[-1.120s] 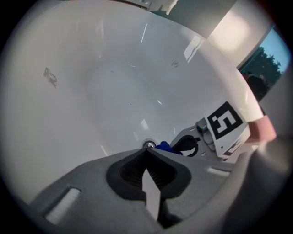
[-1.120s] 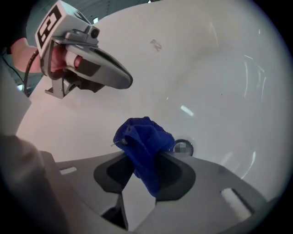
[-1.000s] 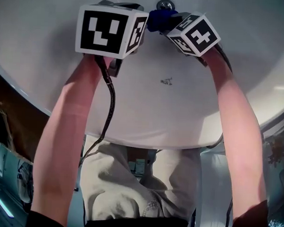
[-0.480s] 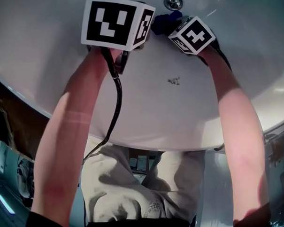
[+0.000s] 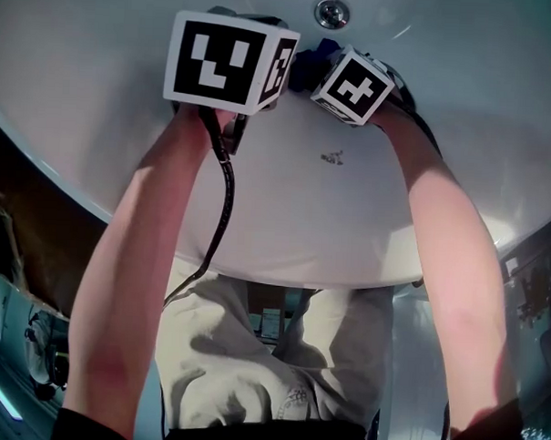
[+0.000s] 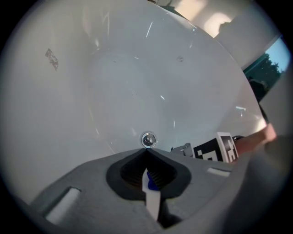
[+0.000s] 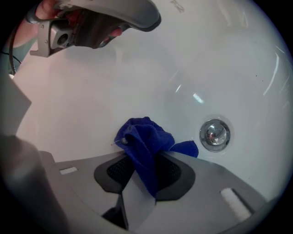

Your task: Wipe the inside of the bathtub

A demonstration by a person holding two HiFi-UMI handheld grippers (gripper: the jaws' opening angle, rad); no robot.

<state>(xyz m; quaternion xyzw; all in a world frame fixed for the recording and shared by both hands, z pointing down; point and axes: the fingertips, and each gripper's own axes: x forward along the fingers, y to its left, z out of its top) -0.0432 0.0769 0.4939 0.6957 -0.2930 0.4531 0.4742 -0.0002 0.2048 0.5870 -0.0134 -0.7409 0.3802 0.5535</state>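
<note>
Blue cloth (image 7: 144,137) is clamped in right gripper (image 7: 147,154) against bathtub (image 7: 105,96) wall. Drain (image 7: 214,134) lies just beside it, rightward. Left gripper (image 6: 147,154) jaws are pressed together, nothing clearly held.

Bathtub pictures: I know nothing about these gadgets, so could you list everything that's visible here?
bathtub: one, white, fills every view
chrome fitting: one, round and shiny, on the tub surface just beyond the tongs
grey mark: one small speck, on the tub wall between the arms
blue cloth: one, dark blue, bunched against the tub near the fitting
black cable: one, hangs from the left tool
trousers: light beige, below the tub rim
marker cubes: two, black and white, one per tool
left tongs: grey, closed, pointing at the fitting
right tongs: grey, clamped on the cloth
forearms: two, bare, reaching in
</note>
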